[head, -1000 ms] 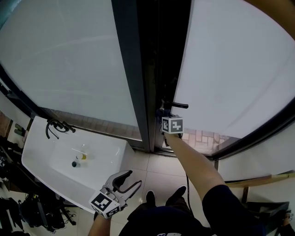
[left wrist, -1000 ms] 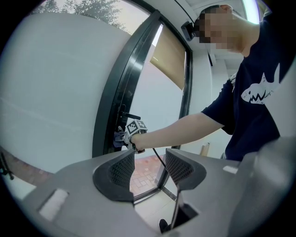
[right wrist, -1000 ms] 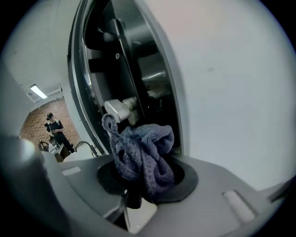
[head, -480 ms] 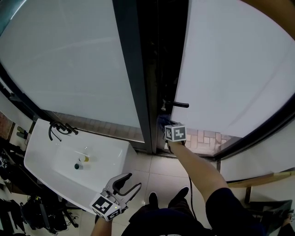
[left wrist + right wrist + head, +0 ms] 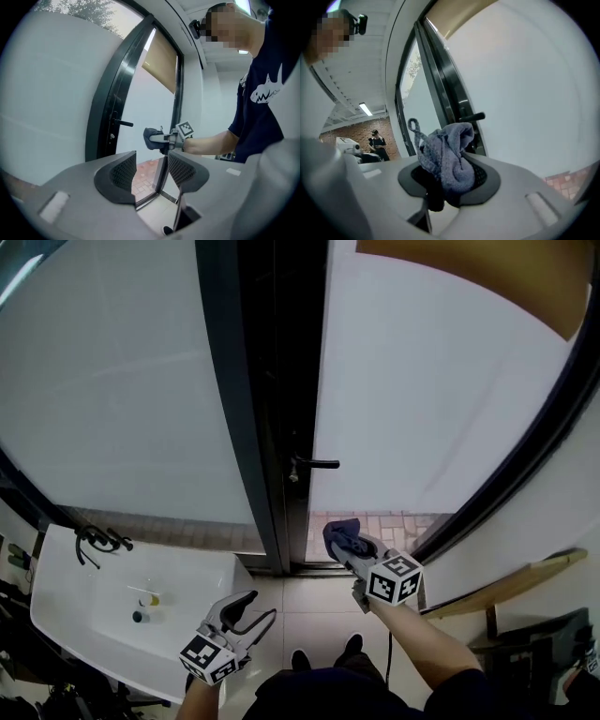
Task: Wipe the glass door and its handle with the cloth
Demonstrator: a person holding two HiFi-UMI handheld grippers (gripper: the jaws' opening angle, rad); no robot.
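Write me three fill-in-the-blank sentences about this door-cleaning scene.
1. The right gripper grips a crumpled blue-grey cloth, while the left gripper holds ____.
2. The cloth is ____ touching the black lever handle.
3. The white washbasin lies on the person's ____ side.
Missing: nothing; not; left

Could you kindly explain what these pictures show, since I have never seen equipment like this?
A person holds a two-jaw hand tool in each hand. The top-down picture comes from a camera on their head; the other two come from cameras riding on the tools. The right gripper is clamped on a crumpled blue-grey cloth, away from the black lever handle of the pale glass door. The left gripper is open and empty, near a white sink.
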